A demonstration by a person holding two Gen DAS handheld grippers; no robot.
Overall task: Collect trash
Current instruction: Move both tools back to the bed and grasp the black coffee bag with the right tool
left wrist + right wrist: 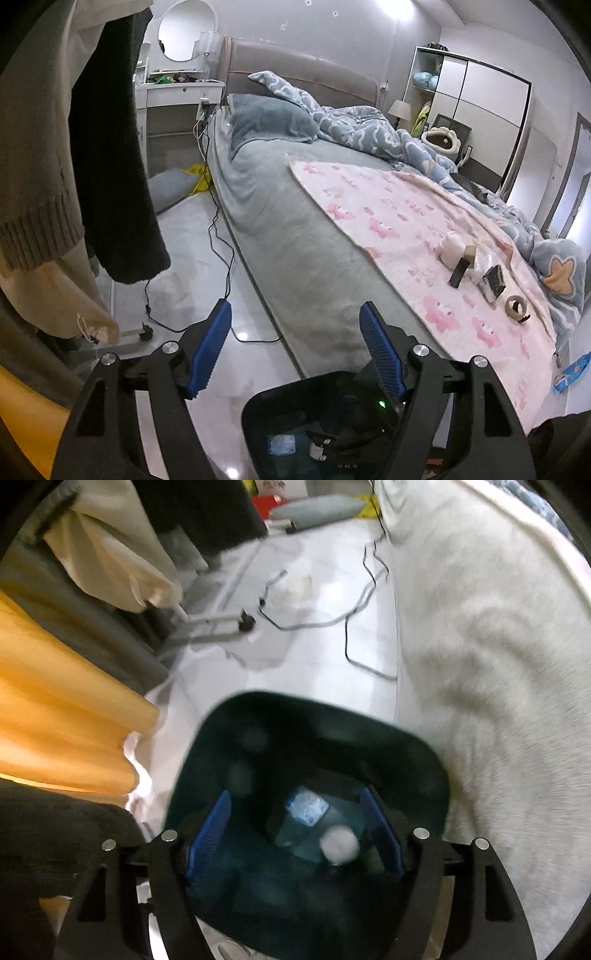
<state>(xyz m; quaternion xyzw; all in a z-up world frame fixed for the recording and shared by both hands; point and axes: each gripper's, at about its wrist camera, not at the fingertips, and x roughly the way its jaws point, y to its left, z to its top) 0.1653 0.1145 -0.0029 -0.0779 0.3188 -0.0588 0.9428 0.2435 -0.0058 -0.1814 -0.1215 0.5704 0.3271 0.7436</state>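
A dark teal trash bin (229, 738) stands on the floor beside the bed. My right gripper (295, 812) is open, right above the bin's mouth. A white crumpled ball (339, 844) is blurred inside the bin, below the open fingers, next to a blue-white wrapper (306, 806). My left gripper (295, 325) is open and empty, held over the bin (280, 402) and the bed's edge. On the pink blanket (406, 221) lie a white lump (452, 248), two dark boxes (458, 273), a plastic wrap (484, 262) and a tape roll (516, 307).
Clothes hang on a wheeled rack (92, 166) at the left. A black cable (221, 251) runs over the tiled floor along the bed. A grey pillow (170, 188) lies on the floor. A blue packet (570, 373) lies past the blanket's right edge. An orange cloth (55, 709) hangs left of the bin.
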